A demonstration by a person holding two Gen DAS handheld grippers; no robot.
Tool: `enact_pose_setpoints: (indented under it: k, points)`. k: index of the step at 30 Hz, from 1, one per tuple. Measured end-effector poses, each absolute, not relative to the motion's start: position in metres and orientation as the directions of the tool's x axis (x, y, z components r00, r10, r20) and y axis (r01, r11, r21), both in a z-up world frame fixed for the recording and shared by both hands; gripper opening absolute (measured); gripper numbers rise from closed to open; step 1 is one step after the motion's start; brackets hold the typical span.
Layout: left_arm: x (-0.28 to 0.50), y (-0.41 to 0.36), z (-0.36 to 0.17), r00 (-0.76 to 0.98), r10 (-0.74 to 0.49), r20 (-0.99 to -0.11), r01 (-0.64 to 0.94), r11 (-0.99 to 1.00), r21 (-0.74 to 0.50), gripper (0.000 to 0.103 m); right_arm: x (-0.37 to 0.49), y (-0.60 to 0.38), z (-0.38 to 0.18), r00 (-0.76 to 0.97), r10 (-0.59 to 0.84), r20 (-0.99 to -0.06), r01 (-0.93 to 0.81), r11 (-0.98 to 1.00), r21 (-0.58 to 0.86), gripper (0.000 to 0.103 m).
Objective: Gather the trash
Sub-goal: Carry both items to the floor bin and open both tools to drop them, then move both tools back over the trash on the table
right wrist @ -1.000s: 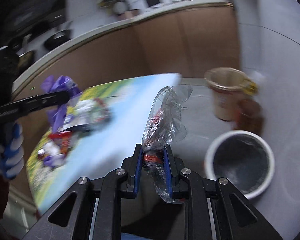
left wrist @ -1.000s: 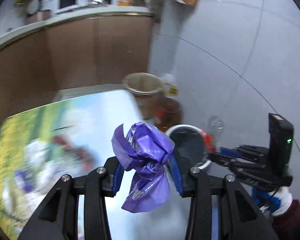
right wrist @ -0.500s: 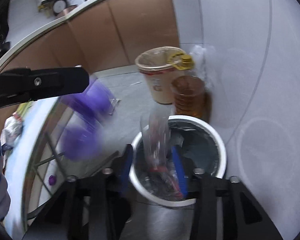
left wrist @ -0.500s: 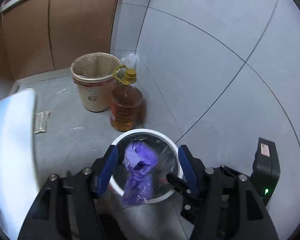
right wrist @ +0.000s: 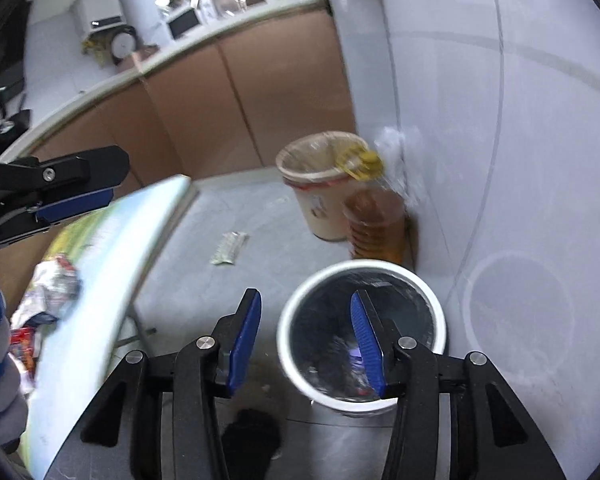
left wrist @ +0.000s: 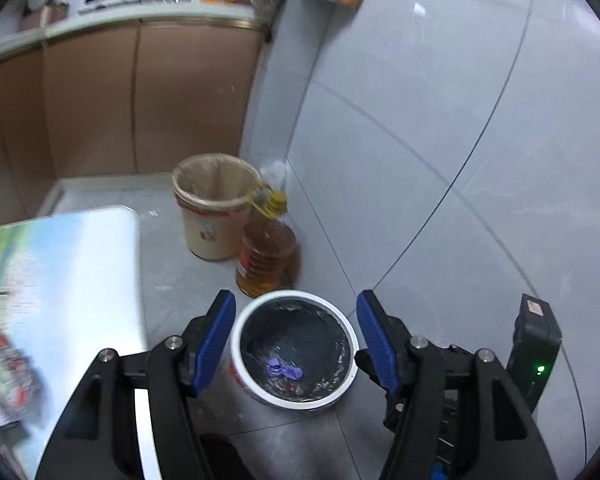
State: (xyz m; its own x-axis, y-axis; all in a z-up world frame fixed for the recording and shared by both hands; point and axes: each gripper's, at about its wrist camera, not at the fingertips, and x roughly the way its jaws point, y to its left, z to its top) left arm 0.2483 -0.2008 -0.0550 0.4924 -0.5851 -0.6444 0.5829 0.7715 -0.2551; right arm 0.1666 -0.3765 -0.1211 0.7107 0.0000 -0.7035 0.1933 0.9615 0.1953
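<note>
A white trash bin with a black liner (left wrist: 340, 320) stands on the floor by the wall; it also shows in the right wrist view (right wrist: 296, 312). A purple wrapper (left wrist: 284, 370) lies at its bottom. My left gripper (left wrist: 296, 338) is open and empty above the bin. My right gripper (right wrist: 306, 334) is open and empty above the bin's left rim. More wrappers (right wrist: 50, 292) lie on the table (right wrist: 112, 264) at the left, blurred. The left gripper also shows in the right wrist view (right wrist: 60, 192).
A beige lined bin (left wrist: 212, 204) and an amber oil bottle (left wrist: 266, 256) stand behind the white bin against the wall. A flat wrapper (right wrist: 230, 248) lies on the floor. The table edge (left wrist: 136, 280) is close on the left. Brown cabinets (left wrist: 140, 100) run behind.
Both grippers swung from the table to the bin and opened. The purple wrapper and the clear bag dropped into the bin. Both grippers have since risen a little.
</note>
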Motion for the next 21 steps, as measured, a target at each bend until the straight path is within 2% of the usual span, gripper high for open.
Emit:
enact_pose_setpoints:
  k: [6,10,21]
  points:
    - [0.204,-0.148,-0.014,0.581,-0.567,-0.584,0.561,0.798,-0.218,0.062,0.140,-0.326,-0.065,0.777,0.061,-0.627,0.077,0.979,0.190,0.049]
    - [0.175,-0.111,0.004,0.624,-0.556,-0.549,0.537,0.815,-0.215,0.067,0.121,-0.292,-0.031,0.807,0.110,-0.580,0.006,0.981,0.194,0.050]
    - [0.120,0.007,0.031,0.746,-0.444,-0.496,0.411,0.893,-0.182,0.067,0.097,-0.212,0.014,0.820,0.221,-0.529,-0.159,0.974,0.160,0.051]
